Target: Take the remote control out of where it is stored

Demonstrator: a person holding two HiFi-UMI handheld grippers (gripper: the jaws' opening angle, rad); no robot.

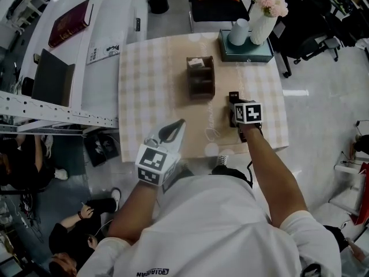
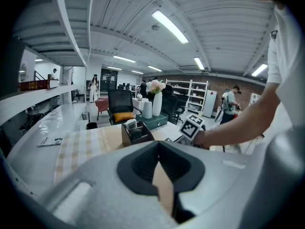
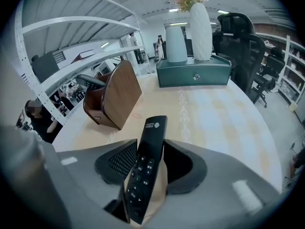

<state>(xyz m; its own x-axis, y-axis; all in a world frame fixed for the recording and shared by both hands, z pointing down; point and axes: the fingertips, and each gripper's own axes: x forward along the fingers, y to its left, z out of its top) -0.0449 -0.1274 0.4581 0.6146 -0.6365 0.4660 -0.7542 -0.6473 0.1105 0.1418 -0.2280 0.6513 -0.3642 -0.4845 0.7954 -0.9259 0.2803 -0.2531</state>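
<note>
The black remote control stands tilted between the pads of my right gripper, which is shut on it low over the table. The head view shows the right gripper just right of the brown wooden holder, with the remote control poking out ahead of its marker cube. The holder is to the left, apart from the remote, and a dark item still lies in it. My left gripper hovers at the table's near edge, shut and empty; its tips meet.
A teal box at the table's far right carries a white vase of flowers and a pale cup. The checked tablecloth covers the table. A white shelf with a red book runs along the left. People sit on the floor at lower left.
</note>
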